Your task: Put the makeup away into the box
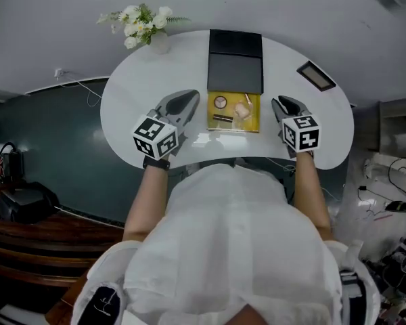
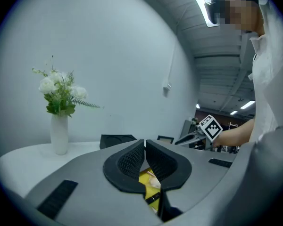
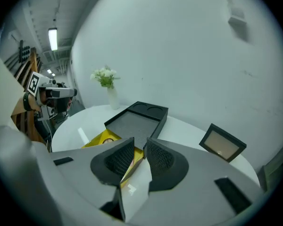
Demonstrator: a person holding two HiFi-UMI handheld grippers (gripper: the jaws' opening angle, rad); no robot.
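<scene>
Makeup: four small pieces lie together on a yellow tray (image 1: 252, 123), outside the box.
Pieces: a round compact (image 1: 220, 102) with a dark rim and a pale middle; a soft beige puff (image 1: 241, 111); a slim dark stick (image 1: 222, 118) lying crosswise near the tray's front edge; a short gold tube (image 1: 247, 98) towards the back.
Yellow tray: flat on the white table (image 1: 135, 93), straight in front of me and between my two grippers, with its far edge against the black box.
Black box (image 1: 235, 73): rectangular and open, just beyond the tray. The nearer part is lined in grey. The farther part is darker, and the right gripper view shows two round hollows in it.
Left gripper (image 2: 144, 146): I hold it above the table, just left of the tray. Its jaws are closed together and hold nothing.
Right gripper (image 3: 140, 143): I hold it just right of the tray, angled downward. Its jaws stand slightly apart with only a narrow gap and nothing in it.
Vase (image 1: 159, 42): white, with white flowers, at the table's far left edge.
Frame (image 1: 316, 76): dark border and pale panel, on the table to the right of the box.
</scene>
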